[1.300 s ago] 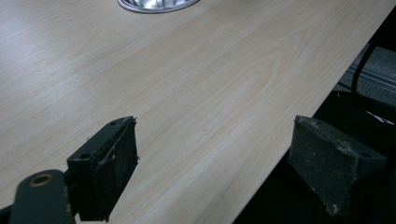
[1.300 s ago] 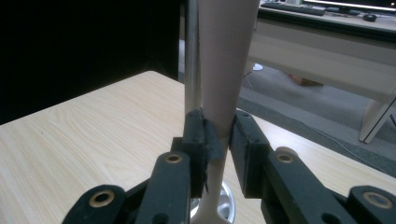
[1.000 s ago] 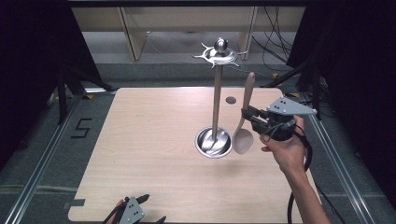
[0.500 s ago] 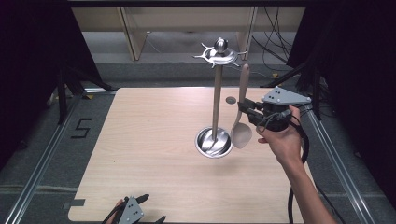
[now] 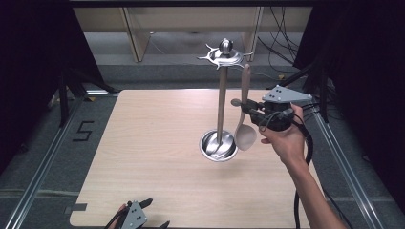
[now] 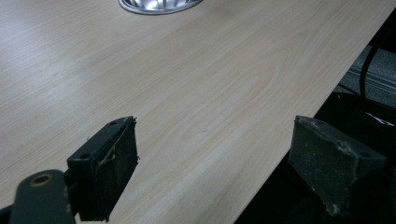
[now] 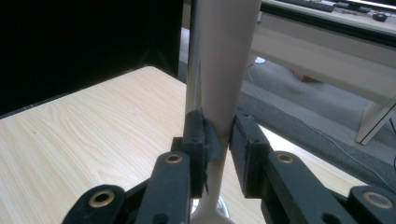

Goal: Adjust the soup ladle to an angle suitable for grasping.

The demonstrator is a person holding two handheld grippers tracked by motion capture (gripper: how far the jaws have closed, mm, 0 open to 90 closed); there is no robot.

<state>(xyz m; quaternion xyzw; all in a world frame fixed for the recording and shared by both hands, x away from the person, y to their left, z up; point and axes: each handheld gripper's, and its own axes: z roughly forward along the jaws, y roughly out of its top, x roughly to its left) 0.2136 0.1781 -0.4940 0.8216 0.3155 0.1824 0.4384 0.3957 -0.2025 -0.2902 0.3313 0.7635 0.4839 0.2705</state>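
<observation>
The pale beige plastic spoon is hanging upright in the air just to the right of the tall shiny metal utensil stand, bowl end down beside the stand's round dished base, handle top up near the spiky hook crown. The right gripper has its two black jaws pinched tight on the spoon's handle about halfway up; in the right gripper view the handle sits squeezed between the pads with the stand's pole right behind it.

The stand sits right of the middle on a light wood-grain tabletop. Past the far edge from the stand there's grey floor, pale wooden furniture legs and loose cables, with black curtains on both sides.

The person's right hand reaches in from the stand's right, forearm angled up from the bottom edge. The left gripper rests low at the near table edge, jaws spread wide with nothing between them.
</observation>
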